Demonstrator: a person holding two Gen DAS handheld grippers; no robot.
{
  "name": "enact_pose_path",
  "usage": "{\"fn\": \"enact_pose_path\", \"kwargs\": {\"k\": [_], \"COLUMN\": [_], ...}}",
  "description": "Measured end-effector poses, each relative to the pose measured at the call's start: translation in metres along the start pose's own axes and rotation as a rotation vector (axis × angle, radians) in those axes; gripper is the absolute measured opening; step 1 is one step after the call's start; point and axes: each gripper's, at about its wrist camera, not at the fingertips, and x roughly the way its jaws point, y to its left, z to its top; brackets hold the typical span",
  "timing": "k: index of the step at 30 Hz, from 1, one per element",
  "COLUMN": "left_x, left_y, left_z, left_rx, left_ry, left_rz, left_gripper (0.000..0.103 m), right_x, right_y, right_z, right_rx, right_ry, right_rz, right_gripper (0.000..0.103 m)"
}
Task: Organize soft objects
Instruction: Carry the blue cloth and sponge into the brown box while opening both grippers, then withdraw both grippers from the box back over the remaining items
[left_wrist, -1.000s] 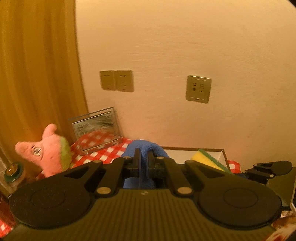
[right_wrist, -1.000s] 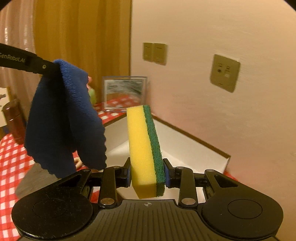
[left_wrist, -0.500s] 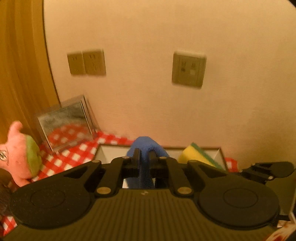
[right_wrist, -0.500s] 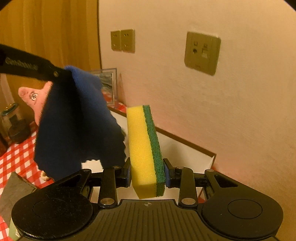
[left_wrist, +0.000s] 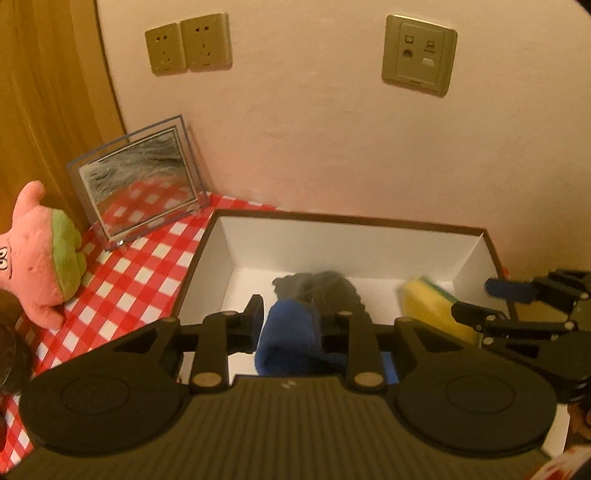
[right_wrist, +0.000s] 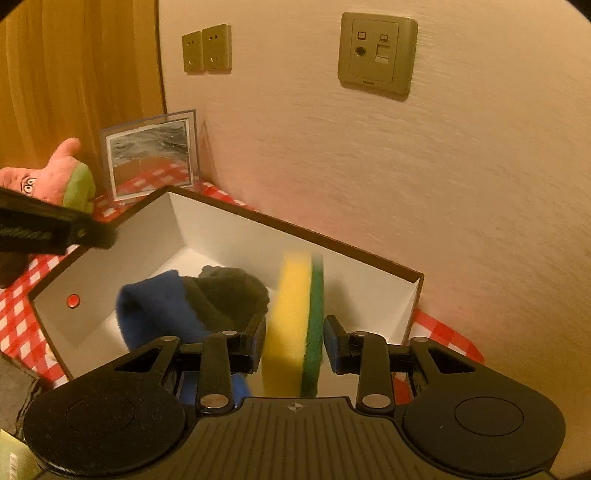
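A white box with a dark rim (left_wrist: 351, 219) (right_wrist: 295, 229) stands against the wall on the checked tablecloth. My left gripper (left_wrist: 290, 321) hangs over it, jaws opening. The blue cloth (left_wrist: 291, 332) (right_wrist: 155, 310) lies loose between them and slumps into the box onto a dark grey cloth (left_wrist: 317, 284) (right_wrist: 229, 295). My right gripper (right_wrist: 295, 334) (left_wrist: 491, 302) is over the box's right end, its jaws also opening. The yellow and green sponge (right_wrist: 295, 325) (left_wrist: 432, 306) stands upright between them, blurred, with a gap on each side.
A pink plush star (left_wrist: 40, 258) (right_wrist: 55, 177) sits left of the box, beside a clear picture frame (left_wrist: 136, 181) (right_wrist: 151, 155) leaning by the curtain. A dark jar (left_wrist: 11, 362) is at the left edge. The wall with sockets rises close behind the box.
Both grippers came down over the box and tilted downward. Both sets of jaws widened, letting go of the blue cloth and the sponge, which now sink into the box.
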Motion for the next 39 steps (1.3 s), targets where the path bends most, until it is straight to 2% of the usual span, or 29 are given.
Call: {"fn": "enact_pose_path", "kwargs": {"k": [2, 15, 20, 30, 35, 39], "left_x": [-0.003, -0.042, -0.068, -0.130, -0.156, -0.172], "left_y": [0.002, 0.007, 0.014, 0.033, 0.041, 0.045], "left_z": [-0.003, -0.036, -0.059, -0.128, -0.172, -0.205], "left_rx": [-0.007, -0.033, -0.081, -0.182, -0.244, -0.283], "left_ry": [0.008, 0.027, 0.028, 0.054, 0.086, 0.120], "left_rz": [-0.003, -0.006, 0.003, 0.086, 0.135, 0.162], "left_gripper": [0.026, 0.026, 0.027, 0.028, 0.028, 0.028], "right_x": [-0.003, -0.032, -0.054, -0.104, -0.119, -0.122], "right_y": [0.001, 0.007, 0.011, 0.033, 0.060, 0.086], "right_z": [-0.002, -0.018, -0.026, -0.055, -0.082, -0.113], "right_rx": [-0.002, -0.007, -0.004, -0.062, -0.141, -0.235], "right_ry": [-0.011, -0.001, -0.020, -0.073, -0.059, -0.013], "right_rz": [0.001, 0.053, 0.079, 0.215, 0.297, 0.354], "right_gripper": [0.058, 0.060, 0.060, 0.060, 0.060, 0.060]}}
